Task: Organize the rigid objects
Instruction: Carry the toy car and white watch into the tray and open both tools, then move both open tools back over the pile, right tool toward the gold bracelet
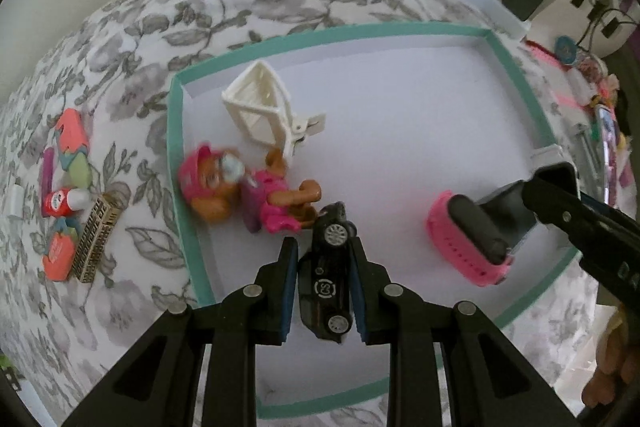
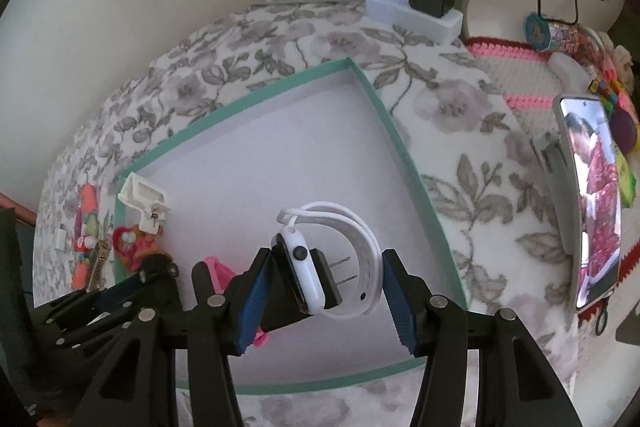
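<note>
A teal-rimmed white tray [image 1: 176, 131] lies on a floral cloth. My left gripper [image 1: 323, 259] is shut on a black toy car [image 1: 326, 275] just above the tray floor. Beside the car lie a pink toy figure [image 1: 248, 187] and a white plastic clip piece [image 1: 264, 107]. A pink watch [image 1: 468, 247] lies in the tray at the right. My right gripper [image 2: 326, 275] is open around a white smartwatch [image 2: 320, 263] and a black plug [image 2: 328, 279] in the tray [image 2: 384, 111]. The right gripper also shows in the left wrist view [image 1: 532, 211].
Left of the tray lie colourful small toys [image 1: 68, 147], a red-and-white bottle [image 1: 64, 203] and a gold building model [image 1: 96, 239]. A white power strip [image 2: 412, 11] with a black charger stands at the back. A phone [image 2: 592, 199] and trinkets lie at the right.
</note>
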`<state>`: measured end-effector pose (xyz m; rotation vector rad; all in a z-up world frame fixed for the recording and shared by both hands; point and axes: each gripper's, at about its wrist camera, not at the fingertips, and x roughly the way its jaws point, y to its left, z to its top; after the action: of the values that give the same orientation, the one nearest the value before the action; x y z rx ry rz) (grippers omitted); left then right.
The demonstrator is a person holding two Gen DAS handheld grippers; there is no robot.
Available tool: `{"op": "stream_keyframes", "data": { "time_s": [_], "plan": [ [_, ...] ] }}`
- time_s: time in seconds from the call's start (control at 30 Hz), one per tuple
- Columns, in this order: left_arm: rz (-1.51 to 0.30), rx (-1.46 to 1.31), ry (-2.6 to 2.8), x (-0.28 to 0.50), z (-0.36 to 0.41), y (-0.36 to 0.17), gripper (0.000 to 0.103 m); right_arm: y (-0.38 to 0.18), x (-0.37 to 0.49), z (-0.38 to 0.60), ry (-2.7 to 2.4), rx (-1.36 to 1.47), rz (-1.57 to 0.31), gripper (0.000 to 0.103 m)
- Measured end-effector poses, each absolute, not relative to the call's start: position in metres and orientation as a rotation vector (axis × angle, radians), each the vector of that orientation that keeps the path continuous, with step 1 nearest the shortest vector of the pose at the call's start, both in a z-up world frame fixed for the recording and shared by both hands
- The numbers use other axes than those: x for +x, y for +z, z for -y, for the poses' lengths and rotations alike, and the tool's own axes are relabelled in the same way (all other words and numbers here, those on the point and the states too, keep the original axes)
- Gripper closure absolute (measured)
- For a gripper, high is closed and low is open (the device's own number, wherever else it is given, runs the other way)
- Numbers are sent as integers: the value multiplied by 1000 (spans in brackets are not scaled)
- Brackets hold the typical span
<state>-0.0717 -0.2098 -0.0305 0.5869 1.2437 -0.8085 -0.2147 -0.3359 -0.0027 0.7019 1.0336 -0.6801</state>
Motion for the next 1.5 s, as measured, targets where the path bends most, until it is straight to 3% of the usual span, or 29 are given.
{"op": "stream_keyframes", "data": {
  "time_s": [0.6,0.67,0.83,0.93,1.0,1.5],
  "plan": [
    [-1260,569,-803,-64,215,-44,73,-11,-209,333,-692,687,-1069,46],
    [-1266,568,-802,-63,214,-44,65,-10,-209,334,-690,693,-1062,46],
    [-1267,568,-808,-65,214,-38,56,-8,-209,333,-696,684,-1060,45],
    [-1254,557,-828,-67,214,-28,46,-4,-209,333,-695,676,-1047,41],
    [-1248,550,-839,-68,214,-22,46,2,-208,330,-698,661,-1033,36],
    [-1083,400,-702,-28,175,38,42,52,-201,314,-706,536,-919,34]
  ]
}}
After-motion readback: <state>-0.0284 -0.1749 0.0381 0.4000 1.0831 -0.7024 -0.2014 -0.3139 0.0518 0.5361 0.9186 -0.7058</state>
